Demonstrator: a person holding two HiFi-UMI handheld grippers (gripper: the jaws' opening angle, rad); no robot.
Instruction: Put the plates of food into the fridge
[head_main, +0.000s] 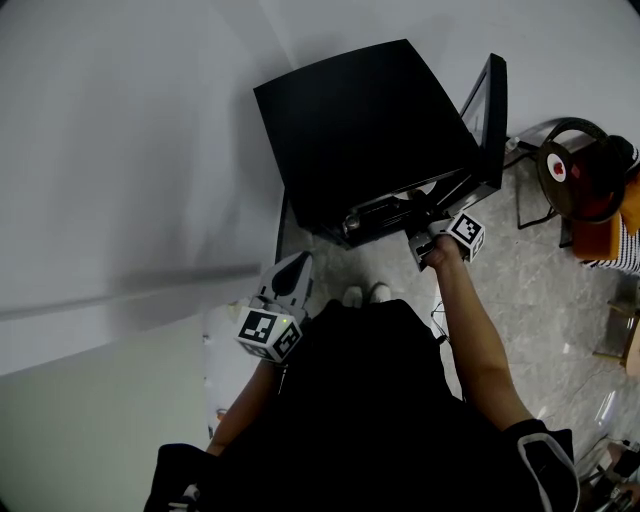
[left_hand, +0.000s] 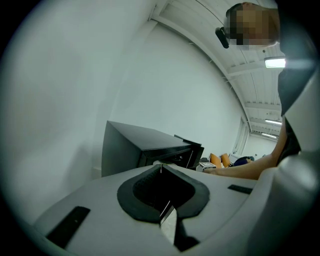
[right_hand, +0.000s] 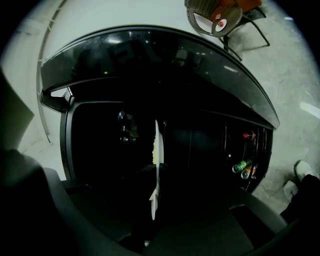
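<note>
A small black fridge (head_main: 370, 120) stands against the wall with its door (head_main: 490, 110) swung open to the right. My right gripper (head_main: 412, 228) is at the fridge's opening, shut on a white plate (right_hand: 155, 165). That plate shows edge-on in the right gripper view, with yellowish food (right_hand: 152, 150) on it, in front of the dark interior. Cans (right_hand: 242, 167) sit in the door shelf. My left gripper (head_main: 293, 268) hangs back at the lower left, its grey fingers (left_hand: 100, 200) shut together with nothing between them, pointing toward the fridge (left_hand: 140, 145).
A chair (head_main: 580, 170) holding a red-and-white object stands right of the fridge on the tiled floor. A white surface (head_main: 225, 350) lies below my left gripper. The white wall runs along the left. The person's shoes (head_main: 365, 295) are in front of the fridge.
</note>
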